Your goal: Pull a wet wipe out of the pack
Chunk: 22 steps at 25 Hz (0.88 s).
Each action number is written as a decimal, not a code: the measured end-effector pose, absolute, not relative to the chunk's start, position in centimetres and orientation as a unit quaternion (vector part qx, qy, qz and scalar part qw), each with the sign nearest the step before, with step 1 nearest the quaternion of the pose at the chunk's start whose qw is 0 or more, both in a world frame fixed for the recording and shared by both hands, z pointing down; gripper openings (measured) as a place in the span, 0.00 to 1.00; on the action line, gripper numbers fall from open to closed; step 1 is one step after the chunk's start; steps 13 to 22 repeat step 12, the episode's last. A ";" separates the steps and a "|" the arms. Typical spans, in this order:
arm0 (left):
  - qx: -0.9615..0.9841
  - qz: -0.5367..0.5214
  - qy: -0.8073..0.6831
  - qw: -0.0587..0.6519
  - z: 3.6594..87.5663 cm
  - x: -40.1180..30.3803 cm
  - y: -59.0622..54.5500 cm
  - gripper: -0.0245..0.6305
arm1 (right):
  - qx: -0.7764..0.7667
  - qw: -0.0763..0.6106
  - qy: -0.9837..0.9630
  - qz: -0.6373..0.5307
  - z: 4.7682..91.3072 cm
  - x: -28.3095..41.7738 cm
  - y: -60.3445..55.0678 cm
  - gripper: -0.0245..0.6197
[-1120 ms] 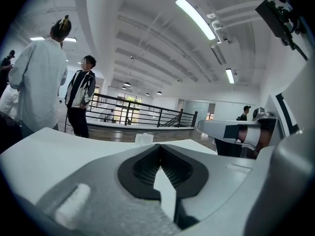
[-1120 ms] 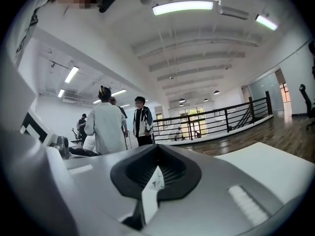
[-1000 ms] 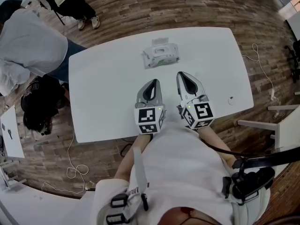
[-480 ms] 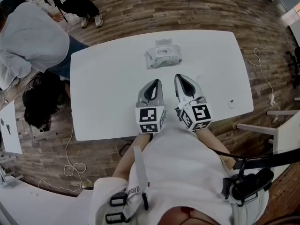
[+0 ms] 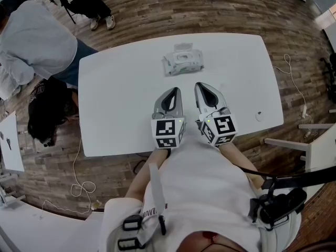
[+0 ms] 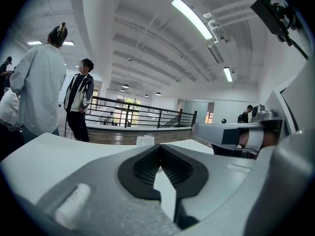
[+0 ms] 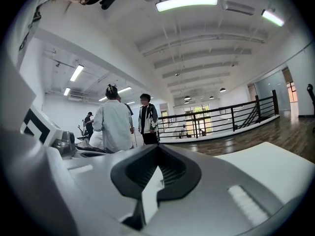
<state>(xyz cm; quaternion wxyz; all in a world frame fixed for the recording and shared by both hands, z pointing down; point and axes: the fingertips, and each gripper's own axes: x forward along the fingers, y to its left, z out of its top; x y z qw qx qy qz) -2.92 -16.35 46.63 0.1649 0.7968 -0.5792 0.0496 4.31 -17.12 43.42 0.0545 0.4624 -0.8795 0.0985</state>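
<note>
A white wet wipe pack (image 5: pixel 182 60) lies flat near the far edge of the white table (image 5: pixel 121 93). My left gripper (image 5: pixel 171 92) and right gripper (image 5: pixel 201 86) rest side by side over the near half of the table, well short of the pack. Both are shut with nothing between their jaws. In the left gripper view the pack (image 6: pixel 145 140) shows as a small pale shape just beyond the closed jaw tips (image 6: pixel 159 146). In the right gripper view my gripper (image 7: pixel 158 147) hides the pack.
A person in a grey top (image 5: pixel 31 43) bends over at the table's left end, and another person's legs (image 5: pixel 86 7) show at the far left. A small round thing (image 5: pixel 259 115) lies near the table's right edge. Cables (image 5: pixel 294 77) trail on the wooden floor.
Both grippers stay in place. The head view has shifted slightly, so the pack sits a little lower in the picture. The person at the left has moved a bit.
</note>
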 end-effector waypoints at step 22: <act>0.795 0.048 -0.582 0.166 46.8 -3.1 -16.2 0.04 | 0.458 0.057 -0.882 0.096 43.5 4.1 -17.0 0.05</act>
